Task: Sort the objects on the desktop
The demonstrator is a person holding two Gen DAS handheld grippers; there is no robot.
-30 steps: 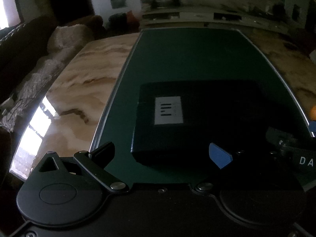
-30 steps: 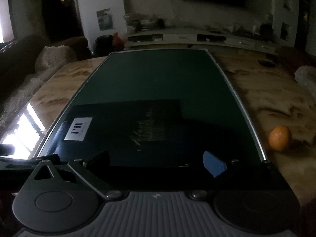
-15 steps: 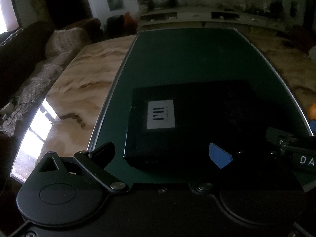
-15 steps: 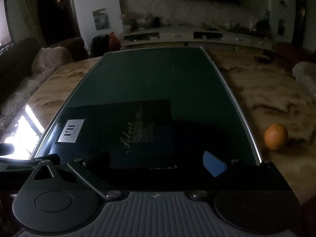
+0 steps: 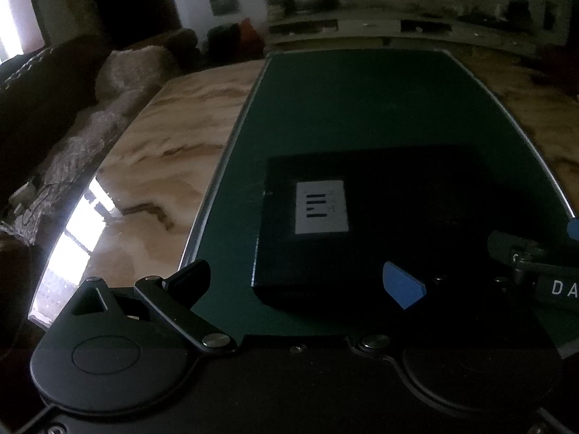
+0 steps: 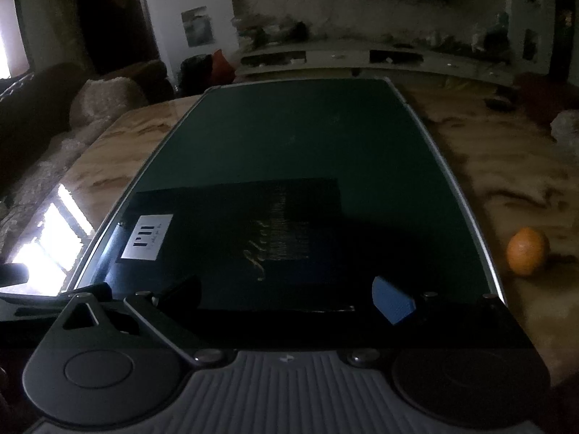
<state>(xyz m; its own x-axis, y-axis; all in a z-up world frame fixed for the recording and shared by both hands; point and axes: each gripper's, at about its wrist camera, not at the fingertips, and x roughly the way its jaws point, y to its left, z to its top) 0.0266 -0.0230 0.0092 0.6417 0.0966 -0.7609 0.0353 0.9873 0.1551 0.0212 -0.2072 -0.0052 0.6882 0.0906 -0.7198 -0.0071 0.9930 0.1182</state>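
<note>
A black box [image 5: 380, 224] lies flat on the near end of a green mat [image 5: 362, 108], which covers the middle of a marble table [image 5: 173, 144]. A white label [image 5: 321, 207] sits on the box lid toward 9 o'clock; gold script [image 6: 258, 256] marks the lid's centre. The left gripper [image 5: 296, 282] hovers at the box's near left corner, fingers spread apart and holding nothing. The right gripper [image 6: 286, 293] hangs over the box's near edge, its fingers likewise apart and empty; part of it shows at 3 o'clock in the left view. An orange [image 6: 526, 255] rests on bare marble at 3 o'clock, just beside the mat's edge.
</note>
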